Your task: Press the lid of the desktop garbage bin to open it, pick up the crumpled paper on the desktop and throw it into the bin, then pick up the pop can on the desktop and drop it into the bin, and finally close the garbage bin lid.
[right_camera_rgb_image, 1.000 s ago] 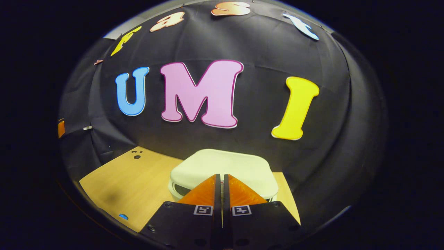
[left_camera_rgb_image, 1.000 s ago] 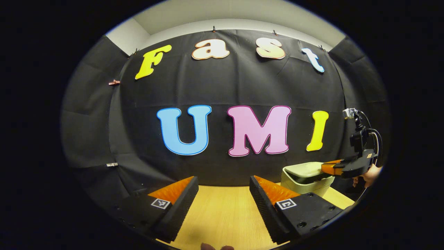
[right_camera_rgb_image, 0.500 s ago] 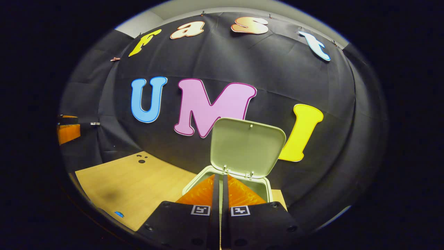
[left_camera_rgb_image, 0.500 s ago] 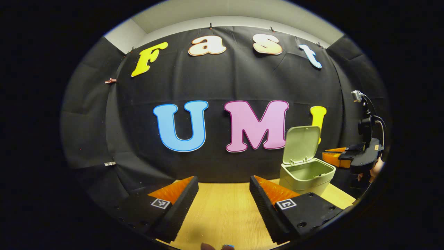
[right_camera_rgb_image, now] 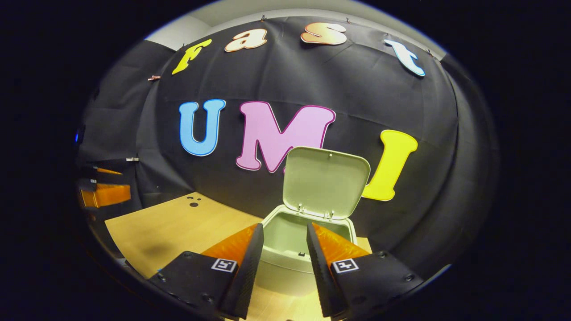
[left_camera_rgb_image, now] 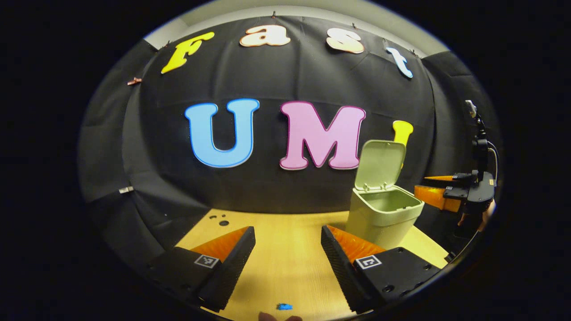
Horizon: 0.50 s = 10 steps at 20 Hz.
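Note:
The pale green desktop bin (left_camera_rgb_image: 379, 220) stands on the wooden table at the right of the left gripper view, its lid (left_camera_rgb_image: 379, 164) raised upright. In the right gripper view the bin (right_camera_rgb_image: 290, 249) lies just ahead, with the lid (right_camera_rgb_image: 325, 183) tipped back and the inside bare. My left gripper (left_camera_rgb_image: 287, 254) hovers over the table, open, with nothing between its fingers. My right gripper (right_camera_rgb_image: 284, 263) is open in front of the bin's front wall; it also appears beside the bin as the right gripper (left_camera_rgb_image: 439, 194), held by a hand.
The light wooden table (left_camera_rgb_image: 285, 249) runs to the black cloth wall. Small dark holes (left_camera_rgb_image: 221, 220) mark its far left corner. A small blue mark (left_camera_rgb_image: 283, 306) lies on the table near the bottom edge. The left gripper (right_camera_rgb_image: 105, 191) shows at the far left of the right gripper view.
The bin lid sprang from closed to upright. My right gripper lifted off the lid, drew back and went from shut to open. The left gripper's view tilted down slightly.

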### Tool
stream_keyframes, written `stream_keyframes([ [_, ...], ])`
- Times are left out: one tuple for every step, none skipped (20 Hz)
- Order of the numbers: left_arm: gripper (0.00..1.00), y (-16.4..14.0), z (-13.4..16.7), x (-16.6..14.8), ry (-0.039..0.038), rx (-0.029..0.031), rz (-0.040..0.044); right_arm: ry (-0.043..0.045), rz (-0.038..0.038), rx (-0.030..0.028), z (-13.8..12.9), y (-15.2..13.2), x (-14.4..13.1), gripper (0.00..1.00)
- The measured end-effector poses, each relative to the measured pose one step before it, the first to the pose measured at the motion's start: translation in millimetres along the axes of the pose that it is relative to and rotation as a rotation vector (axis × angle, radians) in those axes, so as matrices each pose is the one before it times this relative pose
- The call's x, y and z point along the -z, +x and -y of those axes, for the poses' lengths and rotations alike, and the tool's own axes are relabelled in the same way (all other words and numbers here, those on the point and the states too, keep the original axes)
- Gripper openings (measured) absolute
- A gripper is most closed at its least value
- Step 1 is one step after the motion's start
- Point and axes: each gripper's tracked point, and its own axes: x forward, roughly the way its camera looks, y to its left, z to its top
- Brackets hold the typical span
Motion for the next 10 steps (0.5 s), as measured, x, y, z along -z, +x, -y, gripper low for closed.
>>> stream_keyframes([
  [0.95,3.0,-1.17,14.34,-0.00786,0.01127,-0.03221,0.00711,-0.00031,-0.00288,-1.91,-4.69,1.04,0.63],
  [0.95,2.63,-0.99,12.68,-0.00934,0.00908,-0.03328,0.00584,-0.00248,0.0041,-1.19,-3.98,2.36,0.65],
  [0.95,3.37,-1.86,16.72,-0.00807,0.00743,-0.03529,0.00519,-0.00606,0.00422,0.12,-3.59,2.74,0.65],
  [0.95,4.4,-2.63,19.33,-0.00346,0.0049,-0.03956,0.00594,-0.00907,0.00512,-0.35,-4.17,4.55,0.69],
  [0.95,3.86,-2.8,19.69,0.00321,0.00421,-0.03558,0.00387,-0.00808,0.00405,1.26,-3.29,4.44,0.7],
  [0.95,4.94,-1.51,20.91,0.01237,0.0013,-0.03568,0.00065,-0.00767,0.00327,0.99,-2.37,3.58,0.7],
  [0.95,2.92,-0.88,15.87,0.01437,0.00344,-0.02813,-0.00213,-0.00915,0.00706,2.74,-1.84,4.18,0.7],
  [0.95,5.73,1.35,18.71,0.02268,0.01222,-0.03572,0.00262,-0.00829,0.00864,3.41,-2.92,3.36,0.7],
  [0.95,4.56,2.68,18.42,0.01684,0.01656,-0.02937,0.00576,-0.00566,0.00505,2.44,-1.47,2.23,0.7],
  [0.94,3.67,2.85,13.16,0.00907,0.01529,-0.02485,0.00578,-0.00354,0.0071,2.22,-1.96,1.41,0.7],
])
